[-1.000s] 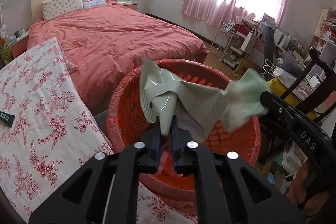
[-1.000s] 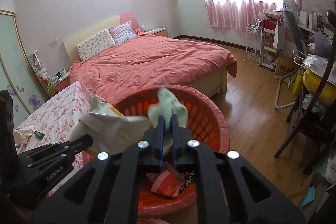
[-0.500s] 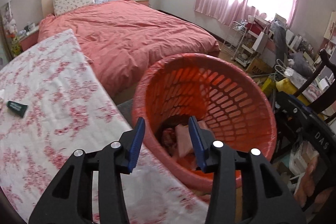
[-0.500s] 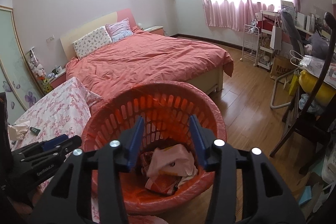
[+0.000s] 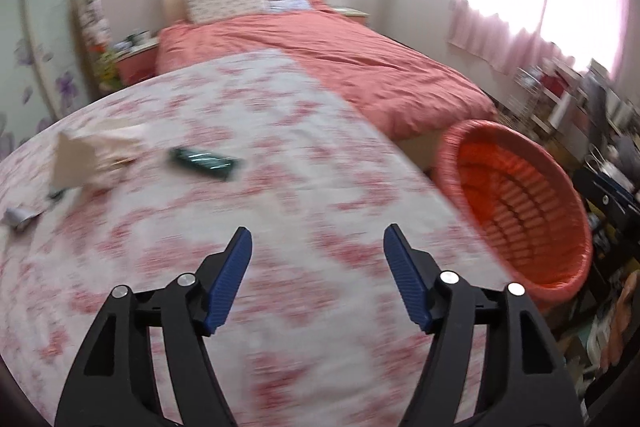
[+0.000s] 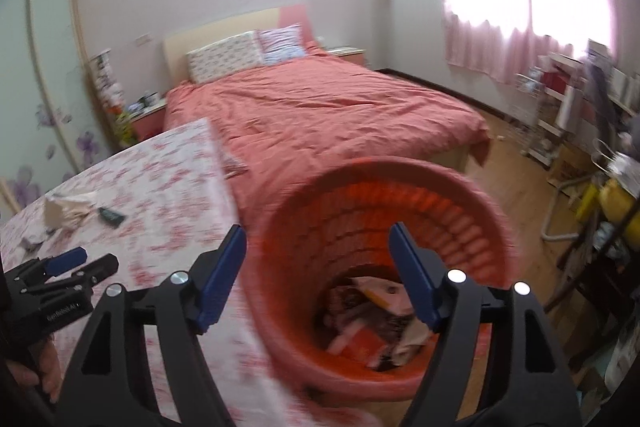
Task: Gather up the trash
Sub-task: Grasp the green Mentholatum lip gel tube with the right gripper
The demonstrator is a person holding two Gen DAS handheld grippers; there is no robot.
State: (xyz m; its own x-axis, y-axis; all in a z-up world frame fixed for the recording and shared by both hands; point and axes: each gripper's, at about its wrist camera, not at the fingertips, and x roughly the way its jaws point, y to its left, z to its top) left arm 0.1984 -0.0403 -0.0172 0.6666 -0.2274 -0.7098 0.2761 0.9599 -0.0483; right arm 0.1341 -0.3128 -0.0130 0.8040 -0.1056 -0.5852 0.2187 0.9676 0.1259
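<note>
Over the floral tablecloth (image 5: 280,155), the left gripper (image 5: 318,243) tilts downward, jaws just spread and empty, orange basket (image 5: 520,203) at three o'clock, while the right gripper (image 6: 318,239), likewise just opened, empty, angles above the basket's trash (image 6: 372,323).

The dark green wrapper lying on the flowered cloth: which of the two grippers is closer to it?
Left. The left gripper hangs open over the cloth with the green wrapper just ahead of it. The right gripper, also open, points into the orange basket, farther off.
</note>
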